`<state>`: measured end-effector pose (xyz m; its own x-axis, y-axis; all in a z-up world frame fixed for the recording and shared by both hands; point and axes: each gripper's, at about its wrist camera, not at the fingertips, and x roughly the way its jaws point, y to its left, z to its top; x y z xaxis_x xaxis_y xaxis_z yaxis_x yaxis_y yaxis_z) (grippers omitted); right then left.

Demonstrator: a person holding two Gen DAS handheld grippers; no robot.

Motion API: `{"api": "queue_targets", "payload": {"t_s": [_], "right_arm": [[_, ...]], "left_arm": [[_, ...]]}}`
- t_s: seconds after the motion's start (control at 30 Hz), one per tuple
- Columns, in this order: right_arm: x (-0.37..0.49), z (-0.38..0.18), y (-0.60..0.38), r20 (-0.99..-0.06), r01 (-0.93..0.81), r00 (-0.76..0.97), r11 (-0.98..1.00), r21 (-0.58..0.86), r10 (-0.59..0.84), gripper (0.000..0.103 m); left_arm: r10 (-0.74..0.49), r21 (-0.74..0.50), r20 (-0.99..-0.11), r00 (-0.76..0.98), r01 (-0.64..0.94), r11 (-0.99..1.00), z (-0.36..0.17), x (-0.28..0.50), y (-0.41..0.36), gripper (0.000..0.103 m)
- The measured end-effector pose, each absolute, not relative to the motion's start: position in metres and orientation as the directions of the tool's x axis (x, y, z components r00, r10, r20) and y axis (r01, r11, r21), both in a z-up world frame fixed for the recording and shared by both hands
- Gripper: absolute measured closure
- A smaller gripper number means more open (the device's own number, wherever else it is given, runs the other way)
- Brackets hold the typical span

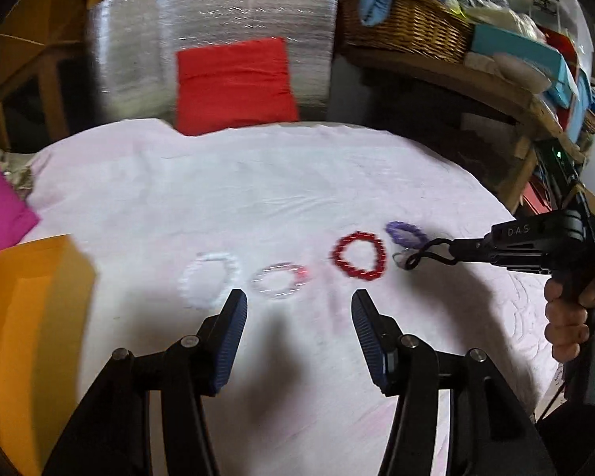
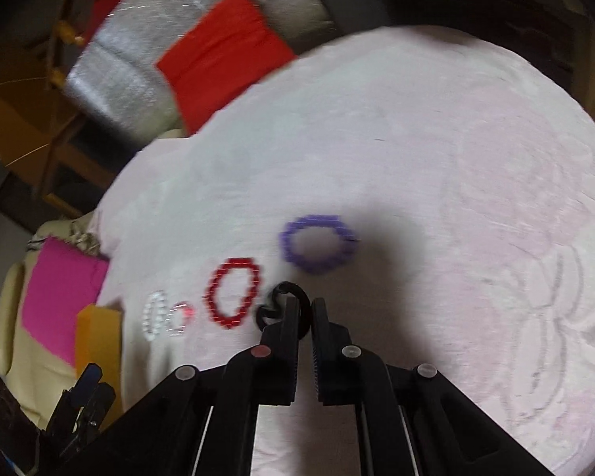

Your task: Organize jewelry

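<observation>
black bracelet pinched in right hand-held gripper

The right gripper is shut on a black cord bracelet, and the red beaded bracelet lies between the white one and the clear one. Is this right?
Not quite. In the left wrist view the red beaded bracelet lies between the clear bracelet and the purple bracelet. The rest holds: right gripper, black cord bracelet.

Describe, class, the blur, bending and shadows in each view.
Left wrist view: bracelets smeared, red bracelet clearest; fisheye curves the cloth edge; gripper shadow near the fingers. Right wrist view: blurred throughout; dark shadow beside the purple bracelet; dim corners.
</observation>
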<state>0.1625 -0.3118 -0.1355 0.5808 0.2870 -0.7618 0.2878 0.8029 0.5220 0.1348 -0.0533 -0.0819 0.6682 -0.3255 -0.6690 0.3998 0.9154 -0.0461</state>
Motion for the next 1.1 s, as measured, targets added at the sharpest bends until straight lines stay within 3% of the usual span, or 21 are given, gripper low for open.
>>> {"api": "queue_targets", "payload": {"t_s": [0.17, 0.3, 0.5, 0.8, 1.1], "right_arm": [[0.161, -0.136, -0.320, -0.766, 0.289, 0.572, 0.802, 0.522, 0.292, 0.096], [0.165, -0.145, -0.317, -0.789, 0.298, 0.539, 0.809, 0.507, 0.296, 0.096], [0.166, -0.155, -0.309, -0.806, 0.307, 0.502, 0.807, 0.505, 0.313, 0.096], [0.164, -0.159, -0.317, -0.811, 0.329, 0.493, 0.795, 0.510, 0.316, 0.096], [0.162, -0.161, -0.320, -0.810, 0.335, 0.490, 0.787, 0.517, 0.323, 0.096]], "left_arm": [[-0.324, -0.035, -0.666, 0.672, 0.406, 0.913, -0.096, 0.135, -0.058, 0.047], [-0.320, -0.107, -0.693, 0.646, 0.347, 0.932, -0.109, 0.147, -0.033, 0.047], [-0.358, -0.115, -0.717, 0.598, 0.405, 0.907, -0.122, 0.150, -0.042, 0.047], [-0.251, -0.107, -0.721, 0.646, 0.254, 0.961, -0.120, 0.171, 0.008, 0.047], [-0.220, -0.049, -0.756, 0.617, 0.282, 0.958, -0.137, 0.189, -0.011, 0.047]]}}
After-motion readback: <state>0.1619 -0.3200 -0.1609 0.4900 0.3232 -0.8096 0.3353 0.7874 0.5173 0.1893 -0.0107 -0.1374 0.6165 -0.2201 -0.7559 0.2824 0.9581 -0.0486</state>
